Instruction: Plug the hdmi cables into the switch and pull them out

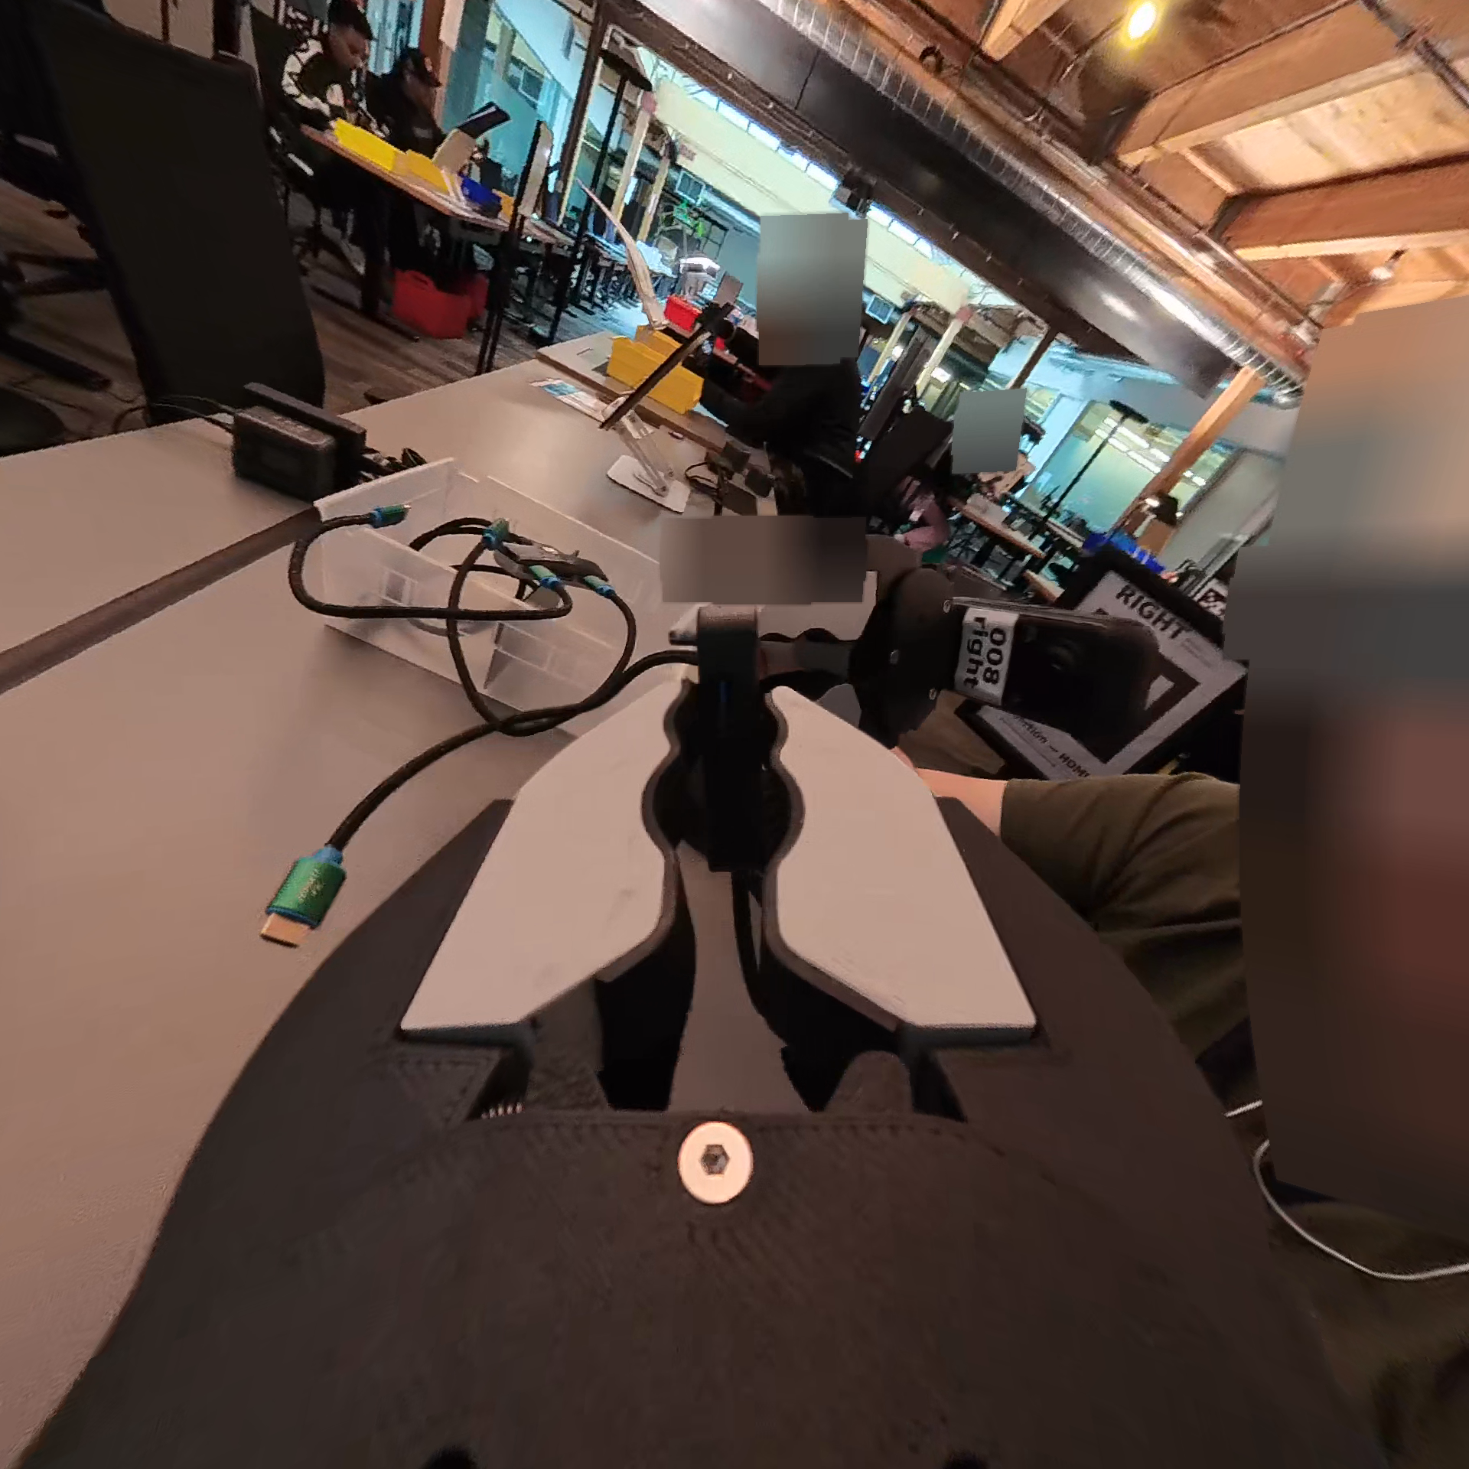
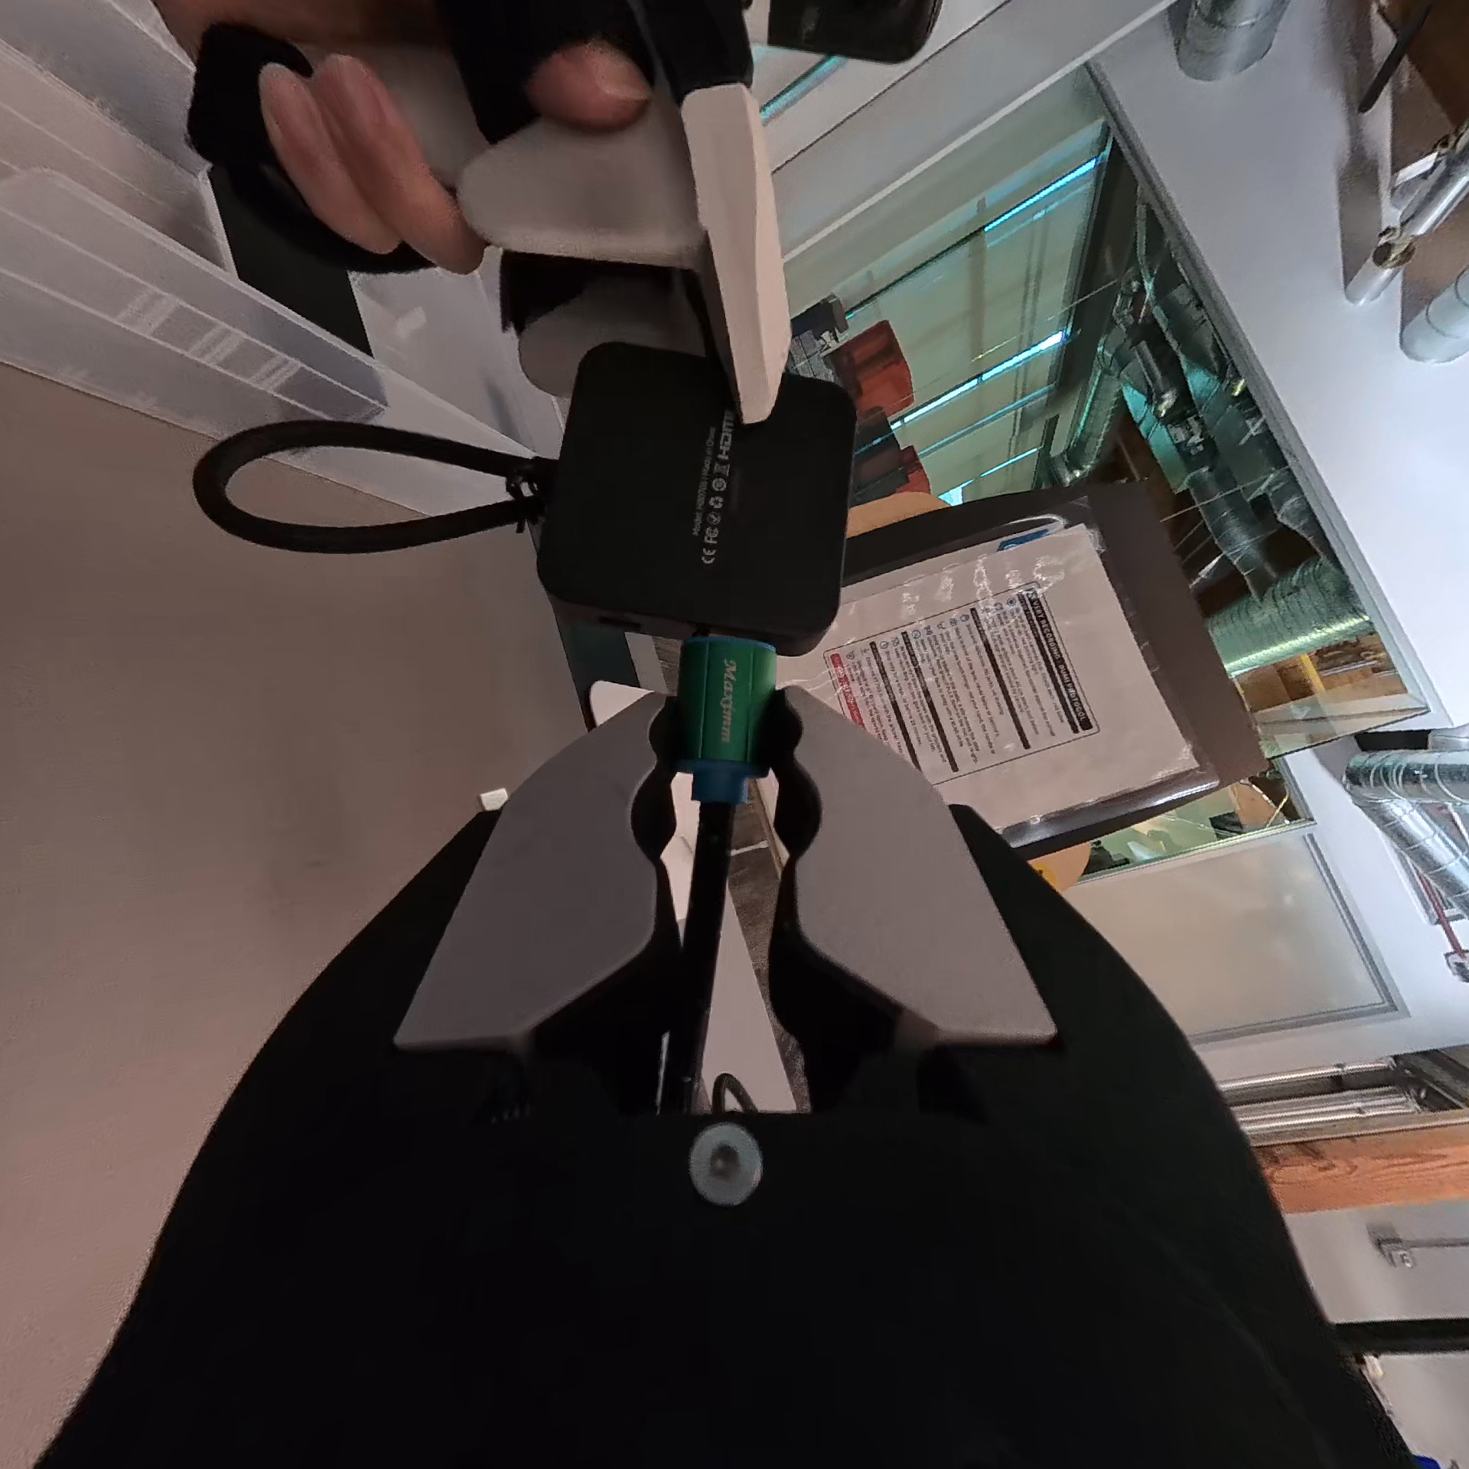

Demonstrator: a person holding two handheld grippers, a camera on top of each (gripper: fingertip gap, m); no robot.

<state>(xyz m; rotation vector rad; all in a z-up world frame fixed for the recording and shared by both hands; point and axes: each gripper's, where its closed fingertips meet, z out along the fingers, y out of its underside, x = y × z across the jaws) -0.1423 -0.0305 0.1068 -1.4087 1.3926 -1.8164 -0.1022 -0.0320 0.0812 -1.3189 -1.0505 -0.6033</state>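
My left gripper (image 1: 725, 707) is shut on the black HDMI switch (image 1: 725, 644), held edge-on above the grey table (image 1: 143, 795). In the right wrist view the switch (image 2: 699, 509) is a flat black square, pinched at its far side by the left gripper's white fingers (image 2: 743, 262). My right gripper (image 2: 719, 715) is shut on a green HDMI plug (image 2: 719, 699) that sits in a port on the switch's near edge. The switch's short black pigtail cable (image 2: 318, 477) loops to the left. A second black cable with a green plug (image 1: 306, 894) lies loose on the table.
A clear plastic bin (image 1: 413, 501) with several more green-tipped cables stands on the table behind the loose plug. A black box (image 1: 294, 453) sits at the far table edge. A laminated sheet (image 2: 1017, 660) stands behind the switch. People work at far tables.
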